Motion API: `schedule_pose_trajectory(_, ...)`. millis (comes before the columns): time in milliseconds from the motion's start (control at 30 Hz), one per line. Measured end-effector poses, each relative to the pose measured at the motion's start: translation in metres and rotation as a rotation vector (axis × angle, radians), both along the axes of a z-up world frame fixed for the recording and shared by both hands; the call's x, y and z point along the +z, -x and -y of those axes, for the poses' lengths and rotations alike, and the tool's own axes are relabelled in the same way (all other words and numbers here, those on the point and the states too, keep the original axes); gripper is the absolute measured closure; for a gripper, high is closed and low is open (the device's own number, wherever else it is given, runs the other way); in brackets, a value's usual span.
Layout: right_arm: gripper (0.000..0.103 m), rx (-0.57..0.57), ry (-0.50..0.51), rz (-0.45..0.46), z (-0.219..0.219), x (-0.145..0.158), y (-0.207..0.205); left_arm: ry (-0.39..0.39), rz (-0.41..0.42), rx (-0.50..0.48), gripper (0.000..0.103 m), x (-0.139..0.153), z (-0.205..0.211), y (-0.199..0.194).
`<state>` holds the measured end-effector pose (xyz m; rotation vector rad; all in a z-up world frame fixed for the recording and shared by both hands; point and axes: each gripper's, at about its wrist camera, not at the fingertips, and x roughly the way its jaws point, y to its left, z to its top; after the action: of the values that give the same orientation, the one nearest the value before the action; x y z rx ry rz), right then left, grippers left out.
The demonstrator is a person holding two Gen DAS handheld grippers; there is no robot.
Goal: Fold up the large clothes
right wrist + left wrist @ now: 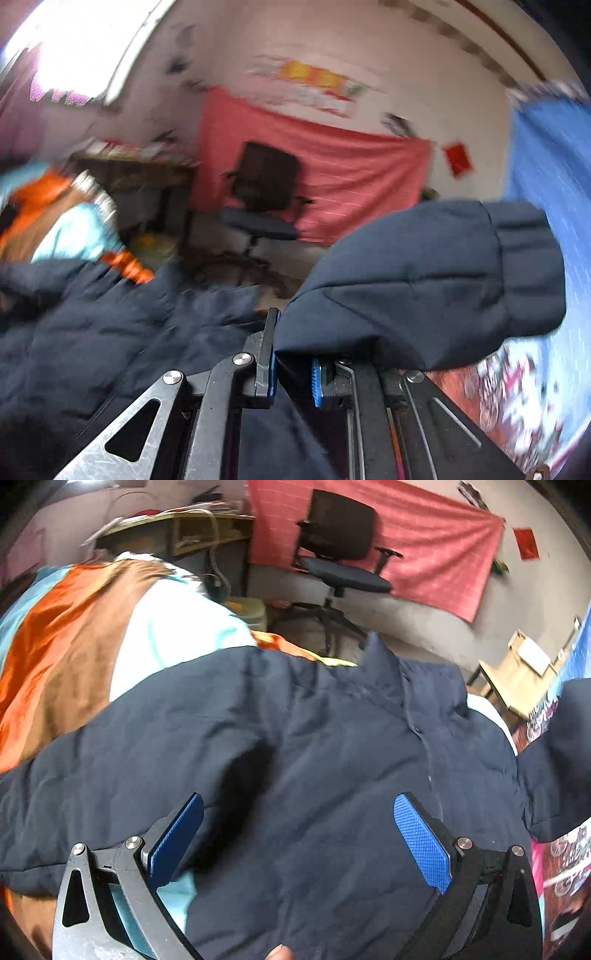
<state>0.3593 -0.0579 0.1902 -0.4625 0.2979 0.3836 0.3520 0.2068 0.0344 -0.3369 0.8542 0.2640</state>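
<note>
Daylight is even in the left wrist view, fairly sharp, with slight smear at the edges. The right wrist view is heavily motion-blurred; a blown-out window (70, 48) glares top left. Fisheye bending, dark corners.

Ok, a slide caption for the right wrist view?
Right gripper shut on the sleeve of a navy jacket, lifted before an office chair.

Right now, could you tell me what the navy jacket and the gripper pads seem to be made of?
The navy jacket looks like padded, matte synthetic fabric: puffy quilted panels with soft creases. The left gripper has blue pads that look like textured rubber or plastic, with a fine diamond grid; which one is unclear.
</note>
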Motion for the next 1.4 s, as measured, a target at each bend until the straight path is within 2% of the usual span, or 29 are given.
schedule_pose_trajectory(100, 0.089, 0.067, 0.094, -0.045, -0.039, -0.030, 0.006, 0.030, 0.013, 0.039, 0.002, 0.003, -0.014, 0.017)
schedule_pose_trajectory(233, 0.087, 0.131, 0.178, -0.208, -0.078, -0.075, 0.010, 0.059, 0.021, 0.077, 0.002, 0.004, -0.030, 0.025)
schedule_pose_trajectory(333, 0.069, 0.170, 0.188, -0.359, -0.090, -0.100, 0.010, 0.093, 0.029, 0.100, 0.002, 0.002, -0.037, 0.029)
schedule_pose_trajectory(400, 0.042, 0.203, 0.187, -0.441, -0.092, -0.110, 0.011, 0.112, 0.036, 0.100, 0.002, 0.000, -0.036, 0.031)
schedule_pose_trajectory(467, 0.029, 0.239, 0.171, -0.480, -0.087, -0.113, 0.015, 0.108, 0.046, 0.079, 0.002, 0.001, -0.028, 0.033)
schedule_pose_trajectory(500, 0.027, 0.260, 0.164, -0.487, -0.082, -0.111, 0.017, 0.099, 0.048, 0.065, 0.002, 0.001, -0.023, 0.033)
schedule_pose_trajectory(567, 0.027, 0.273, 0.152, -0.474, -0.072, -0.105, 0.018, 0.081, 0.059, 0.022, 0.002, 0.000, -0.015, 0.027)
schedule_pose_trajectory(667, 0.027, 0.259, 0.091, -0.394, -0.041, -0.097, 0.019, 0.050, 0.080, -0.057, 0.002, -0.002, 0.007, 0.023)
schedule_pose_trajectory(733, 0.027, 0.189, 0.010, -0.342, -0.008, -0.086, 0.005, 0.028, 0.084, -0.113, 0.002, -0.005, 0.026, 0.018)
schedule_pose_trajectory(867, 0.027, -0.026, -0.104, -0.332, 0.045, -0.084, -0.034, -0.056, 0.044, -0.162, 0.002, -0.020, 0.055, 0.004)
schedule_pose_trajectory(900, 0.028, -0.079, -0.141, -0.342, 0.061, -0.086, -0.045, -0.098, 0.014, -0.162, 0.002, -0.026, 0.063, 0.001)
schedule_pose_trajectory(933, 0.035, -0.133, -0.182, -0.363, 0.079, -0.088, -0.058, -0.130, -0.012, -0.159, 0.002, -0.034, 0.069, -0.003)
schedule_pose_trajectory(967, 0.052, -0.172, -0.204, -0.382, 0.092, -0.091, -0.067, -0.141, -0.028, -0.162, 0.002, -0.039, 0.072, -0.005)
schedule_pose_trajectory(1033, 0.070, -0.255, -0.228, -0.437, 0.112, -0.103, -0.089, -0.118, -0.053, -0.175, 0.002, -0.054, 0.076, -0.008)
schedule_pose_trajectory(1067, 0.075, -0.266, -0.243, -0.462, 0.119, -0.109, -0.094, -0.110, -0.059, -0.177, 0.002, -0.058, 0.075, -0.008)
schedule_pose_trajectory(1200, 0.078, -0.274, -0.200, -0.541, 0.124, -0.136, -0.106, -0.089, -0.085, -0.181, 0.002, -0.078, 0.073, -0.008)
schedule_pose_trajectory(1300, 0.078, -0.258, -0.113, -0.517, 0.111, -0.154, -0.104, -0.095, -0.063, -0.174, 0.001, -0.083, 0.073, -0.005)
schedule_pose_trajectory(1400, 0.078, -0.257, -0.068, -0.503, 0.105, -0.168, -0.100, -0.137, -0.030, -0.153, 0.001, -0.090, 0.081, -0.001)
